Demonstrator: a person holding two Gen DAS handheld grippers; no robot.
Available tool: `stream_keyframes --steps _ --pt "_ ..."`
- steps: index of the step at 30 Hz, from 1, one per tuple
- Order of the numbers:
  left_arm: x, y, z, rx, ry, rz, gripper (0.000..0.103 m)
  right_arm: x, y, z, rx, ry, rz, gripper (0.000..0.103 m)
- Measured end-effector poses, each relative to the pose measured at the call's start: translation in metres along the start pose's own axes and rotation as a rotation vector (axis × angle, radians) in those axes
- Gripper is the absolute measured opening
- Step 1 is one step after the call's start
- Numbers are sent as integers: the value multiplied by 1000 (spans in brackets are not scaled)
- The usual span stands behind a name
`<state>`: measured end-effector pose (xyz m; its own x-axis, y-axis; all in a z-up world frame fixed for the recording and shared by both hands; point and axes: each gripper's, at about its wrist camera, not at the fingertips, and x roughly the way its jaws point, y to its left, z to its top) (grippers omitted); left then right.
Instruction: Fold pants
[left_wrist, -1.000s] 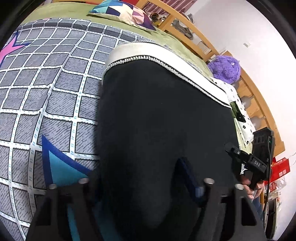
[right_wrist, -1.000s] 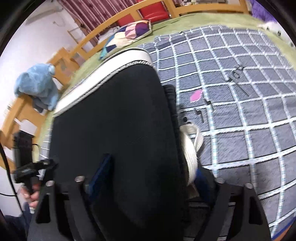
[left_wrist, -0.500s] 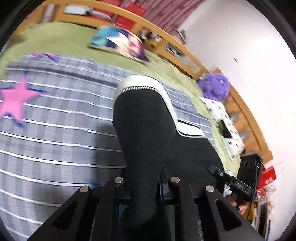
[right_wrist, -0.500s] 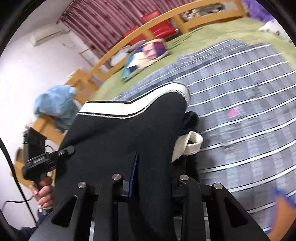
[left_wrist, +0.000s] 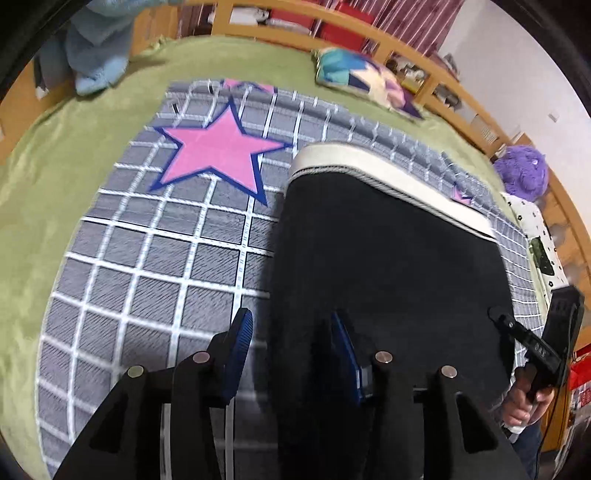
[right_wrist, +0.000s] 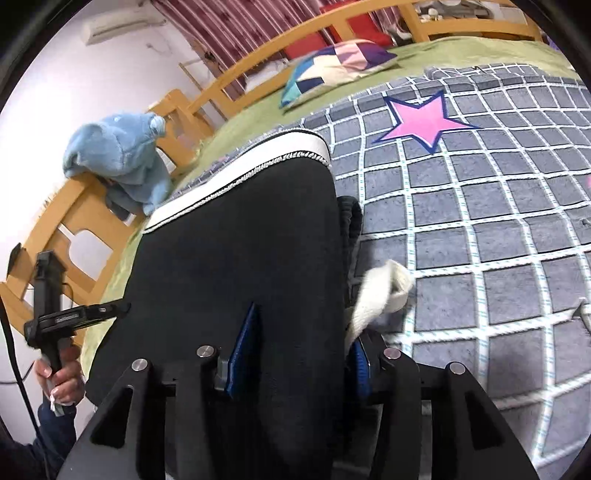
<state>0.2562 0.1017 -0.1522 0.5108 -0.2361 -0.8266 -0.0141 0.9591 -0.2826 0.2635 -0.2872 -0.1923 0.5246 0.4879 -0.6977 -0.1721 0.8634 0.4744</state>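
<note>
Black fabric pants with white cord-trimmed band (left_wrist: 388, 258) lying folded on grey grid blanket with pink stars (left_wrist: 147, 258) on bed. Left hand-held gripper (left_wrist: 291, 350) opening, pads off cloth (pant edge between). Right hand-held gripper (right_wrist: 299, 354) opening too, straddling pants.

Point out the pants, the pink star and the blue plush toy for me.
pants (left_wrist: 388, 266), left wrist view, middle of black fabric
pink star (left_wrist: 218, 147), left wrist view, star's centre
blue plush toy (right_wrist: 118, 155), right wrist view, its body
</note>
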Motion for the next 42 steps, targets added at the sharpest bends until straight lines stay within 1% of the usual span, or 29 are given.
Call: stream_keyframes --steps 1,2,3,5,7,9,10,12,14,16,17,18,19,20,21,22,23,25,26,27,28,29,30,32,34,37,39,40,42 --pt "-12 -3 -6 12 -21 -5 44 -8 4 0 -11 -3 -36 46" --pt "-24 -7 -15 25 -45 -18 51 -21 9 -2 -22 -21 -79 44" --pt "-29 -11 -20 37 -54 -26 54 -34 19 -4 -38 -56 -110 45" --pt "-43 -23 -41 88 -59 -15 55 -58 32 -17 -66 -107 -107 46" --pt "-53 -21 -68 119 -72 3 55 -69 41 -29 -96 -124 -102 46" --pt "-59 -15 -92 133 -59 0 56 -75 49 -45 -125 -115 -96 46" --pt "-56 -10 -106 132 -31 -1 56 -75 50 -52 -131 -111 -108 47" --pt "-56 -7 -121 127 3 -1 56 -73 51 -63 -128 -112 -141 54" --pt "-45 -6 -129 110 22 13 56 -73 47 -73 -104 -101 -163 62" --pt "-31 -10 -126 96 -5 49 55 -66 39 -78 -50 -67 -161 63" --pt "-25 -11 -124 87 -17 68 52 -60 32 -80 -8 -43 -150 62" --pt "-17 -14 -119 78 -16 83 40 -55 28 -83 23 -30 -134 53" --pt "-13 -15 -117 66 -15 92 13 -51 23 -85 58 -17 -110 44" --pt "-14 -15 -114 47 -25 114 13 -47 19 -88 87 -11 -67 29" --pt "-24 -14 -112 42 -75 121 12 -49 19 -90 91 -22 -43 17" --pt "-35 -13 -111 43 -131 141 12 -54 19 -91 86 -41 -34 15" --pt "-50 -10 -112 49 -183 127 12 -60 20 -91 79 -59 -30 13" --pt "-54 -6 -114 47 -189 143 12 -70 22 -92 85 -89 6 13" --pt "-45 -4 -116 50 -162 161 13 -69 23 -93 85 -81 15 13" --pt "-33 -2 -119 60 -112 180 14 -63 24 -95 77 -64 1 13" --pt "-20 2 -124 60 -52 190 18 -56 26 -96 59 -42 -30 13" --pt "-16 6 -128 56 -29 178 21 -49 28 -99 38 -19 -62 16" --pt "-21 10 -132 55 -40 153 24 -45 28 -100 23 -8 -75 20" --pt "-41 15 -137 51 -61 129 46 -50 22 -98 23 6 -70 27" --pt "-67 21 -142 61 -113 100 46 -61 16 -96 42 2 -70 28" --pt "-89 27 -142 57 -174 67 45 -84 20 -89 27 -65 -86 28" --pt "-93 23 -128 47 -207 46 45 -94 28 -83 5 -116 -80 28" --pt "-93 16 -117 50 -216 36 42 -97 33 -80 -7 -131 -70 28" --pt "-89 7 -105 53 -240 29 41 -96 46 -74 -45 -158 -72 28"
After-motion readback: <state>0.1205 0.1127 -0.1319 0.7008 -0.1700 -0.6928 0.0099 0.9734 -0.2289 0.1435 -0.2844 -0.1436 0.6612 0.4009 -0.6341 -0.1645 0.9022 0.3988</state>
